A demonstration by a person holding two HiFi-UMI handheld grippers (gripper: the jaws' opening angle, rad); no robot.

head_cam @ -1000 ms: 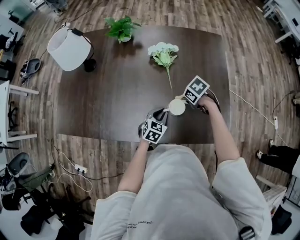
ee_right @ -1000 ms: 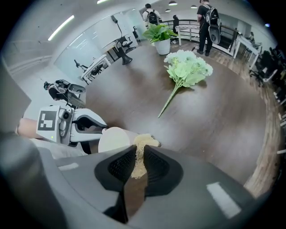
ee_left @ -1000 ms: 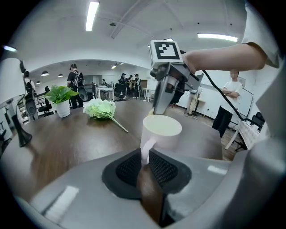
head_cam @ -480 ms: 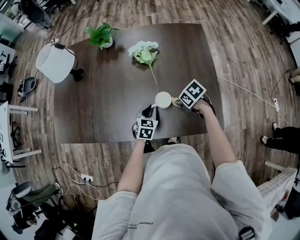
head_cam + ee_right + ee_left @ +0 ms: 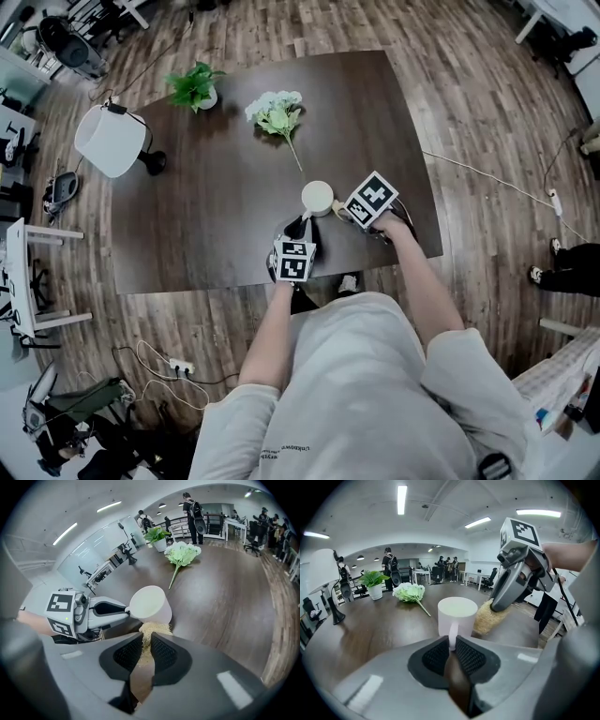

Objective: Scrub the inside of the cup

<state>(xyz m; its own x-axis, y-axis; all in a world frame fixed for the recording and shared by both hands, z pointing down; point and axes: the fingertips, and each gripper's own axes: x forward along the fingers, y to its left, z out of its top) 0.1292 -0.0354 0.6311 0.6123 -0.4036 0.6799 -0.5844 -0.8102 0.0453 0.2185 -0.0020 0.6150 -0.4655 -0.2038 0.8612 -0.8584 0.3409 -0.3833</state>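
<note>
A white cup (image 5: 317, 197) (image 5: 457, 615) (image 5: 150, 604) is held above the dark table near its front edge. My left gripper (image 5: 302, 225) (image 5: 451, 645) is shut on the cup's handle (image 5: 452, 634). The cup's mouth faces up in the left gripper view. My right gripper (image 5: 343, 210) (image 5: 146, 645) is shut on a tan fibrous scrubber (image 5: 489, 617) (image 5: 151, 631). The scrubber touches the outside of the cup's wall, on its right side, not inside it.
A bunch of white flowers (image 5: 275, 112) lies on the dark table (image 5: 206, 197) behind the cup. A small potted plant (image 5: 194, 86) and a white lamp (image 5: 112, 139) stand at the far left. A cable (image 5: 487, 178) runs on the floor to the right.
The view has shifted a little; both grippers with cup and scrubber stay close together, the right gripper now slightly nearer the cup.
</note>
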